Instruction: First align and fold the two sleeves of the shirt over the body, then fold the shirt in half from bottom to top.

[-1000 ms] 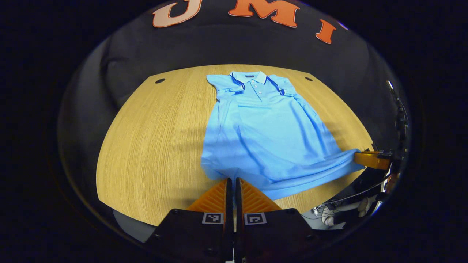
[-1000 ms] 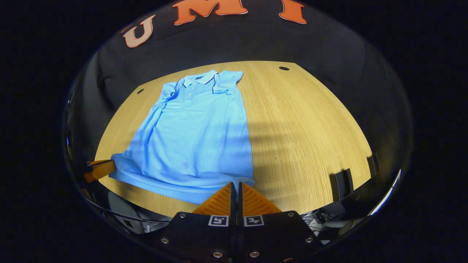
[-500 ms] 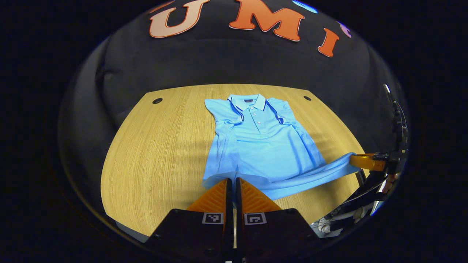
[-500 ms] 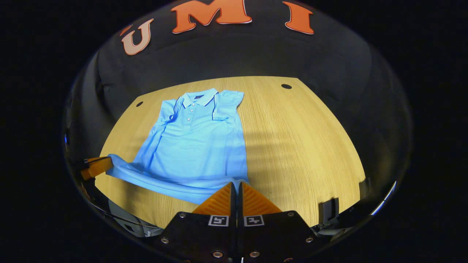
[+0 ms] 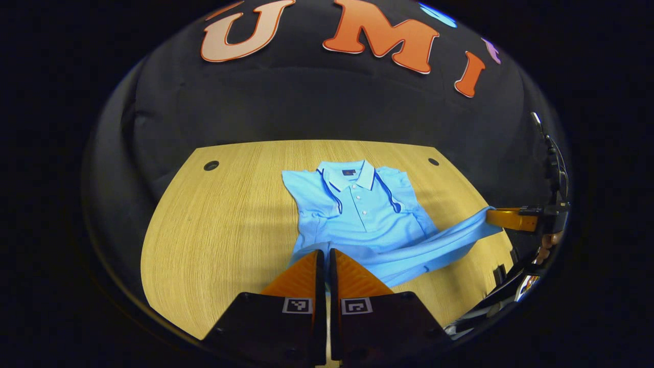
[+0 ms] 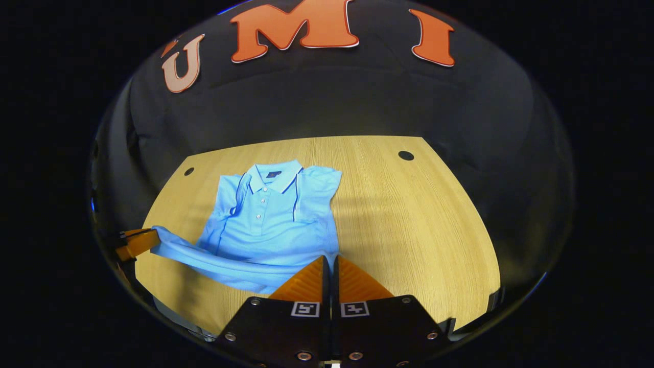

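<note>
A light blue polo shirt (image 5: 360, 214) (image 6: 268, 220) lies on the wooden table (image 5: 219, 220) with its collar at the far side and both sleeves folded over the body. Its bottom hem is lifted off the table and stretched between the two grippers. My left gripper (image 5: 326, 253) is shut on the hem's left corner. My right gripper (image 6: 330, 259) is shut on the hem's right corner. The right gripper (image 5: 503, 217) also appears far right in the left gripper view, the left gripper (image 6: 137, 241) far left in the right gripper view.
The wooden table (image 6: 424, 225) has bare room on both sides of the shirt. Small dark holes (image 5: 211, 165) (image 6: 406, 155) sit near its far corners. Black cloth wall stands behind the table. Cables and dark gear (image 5: 506, 286) hang past the near right edge.
Both grippers have risen and moved toward the collar, carrying the hem with them. More of the shirt's lower body is off the table and the visible flat part has shortened.
</note>
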{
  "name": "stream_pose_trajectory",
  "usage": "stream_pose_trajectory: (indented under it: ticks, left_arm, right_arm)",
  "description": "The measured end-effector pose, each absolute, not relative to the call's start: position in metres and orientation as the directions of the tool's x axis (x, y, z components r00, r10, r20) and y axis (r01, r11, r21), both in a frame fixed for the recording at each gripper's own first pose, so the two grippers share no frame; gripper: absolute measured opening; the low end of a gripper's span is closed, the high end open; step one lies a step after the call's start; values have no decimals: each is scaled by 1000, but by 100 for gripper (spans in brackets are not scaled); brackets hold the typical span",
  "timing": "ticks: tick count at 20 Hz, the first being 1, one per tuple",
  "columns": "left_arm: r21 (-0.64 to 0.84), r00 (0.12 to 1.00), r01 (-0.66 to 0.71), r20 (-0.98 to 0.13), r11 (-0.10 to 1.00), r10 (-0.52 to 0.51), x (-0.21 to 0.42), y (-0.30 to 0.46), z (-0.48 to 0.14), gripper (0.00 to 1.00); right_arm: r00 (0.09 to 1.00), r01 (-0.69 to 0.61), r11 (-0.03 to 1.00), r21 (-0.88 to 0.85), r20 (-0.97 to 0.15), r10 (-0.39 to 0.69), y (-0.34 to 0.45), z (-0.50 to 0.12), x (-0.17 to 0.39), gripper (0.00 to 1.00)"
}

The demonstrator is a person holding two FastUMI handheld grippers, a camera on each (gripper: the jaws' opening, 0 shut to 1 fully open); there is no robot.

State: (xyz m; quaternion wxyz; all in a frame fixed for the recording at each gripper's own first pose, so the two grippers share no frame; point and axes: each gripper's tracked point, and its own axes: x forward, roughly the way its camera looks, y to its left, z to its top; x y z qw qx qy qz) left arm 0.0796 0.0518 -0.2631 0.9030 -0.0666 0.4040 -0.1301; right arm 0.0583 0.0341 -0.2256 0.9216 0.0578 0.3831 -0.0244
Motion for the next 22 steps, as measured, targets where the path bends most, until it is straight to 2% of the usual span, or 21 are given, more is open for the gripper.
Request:
stream_pose_trajectory:
  ticks: [13,22]
  left_arm:
    - [-248,659,164,-693,955,-293,249,52,-289,7]
    - [-240,640,201,-702,950,-312,337,43,-341,7]
  right_arm:
    - [692,89,991,96,-721,8,34,-237,219,1]
    - [654,169,974,150,-756,3,33,-287,307,2]
